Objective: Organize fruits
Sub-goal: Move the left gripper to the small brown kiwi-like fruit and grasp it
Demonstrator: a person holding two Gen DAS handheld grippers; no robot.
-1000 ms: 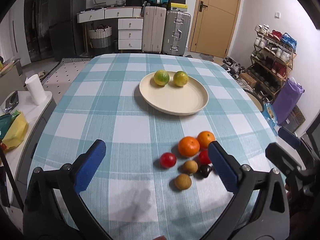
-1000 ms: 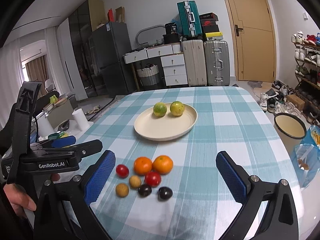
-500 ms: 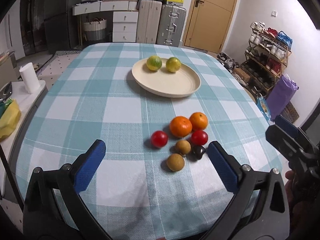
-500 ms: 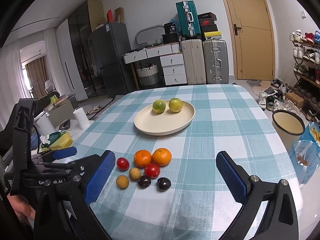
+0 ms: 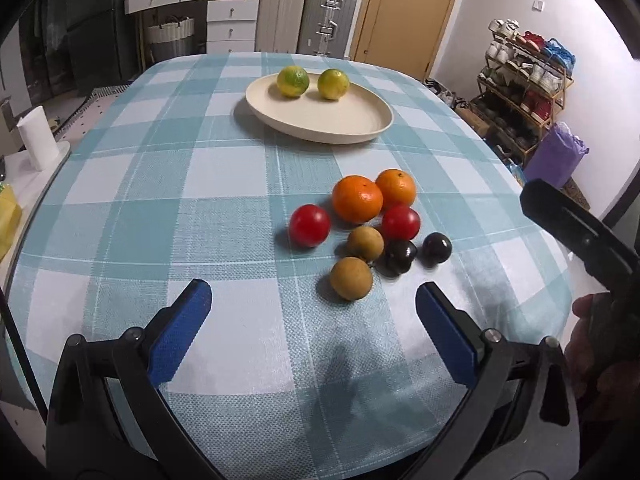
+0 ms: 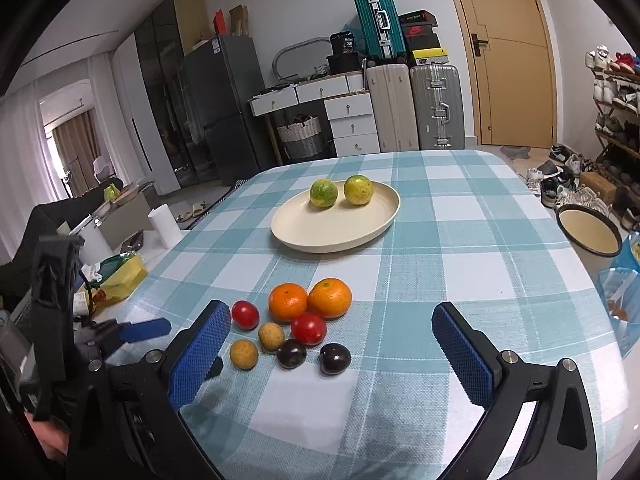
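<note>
Left wrist view shows the left gripper [image 5: 312, 320] lower and nearer the loose fruit than a second ago, its blue pads spread wide and empty, hovering just short of a brown fruit [image 5: 351, 278]. The cluster of two oranges [image 5: 357, 199], two tomatoes [image 5: 309, 225], two brown fruits and two dark plums [image 5: 437, 247] lies where it was on the checked cloth [image 5: 160, 184]. Beyond it the plate [image 5: 332, 120] keeps its two limes [image 5: 293, 81]. The right gripper [image 6: 332, 354] has barely shifted; it hangs wide open and empty over the near plums.
</note>
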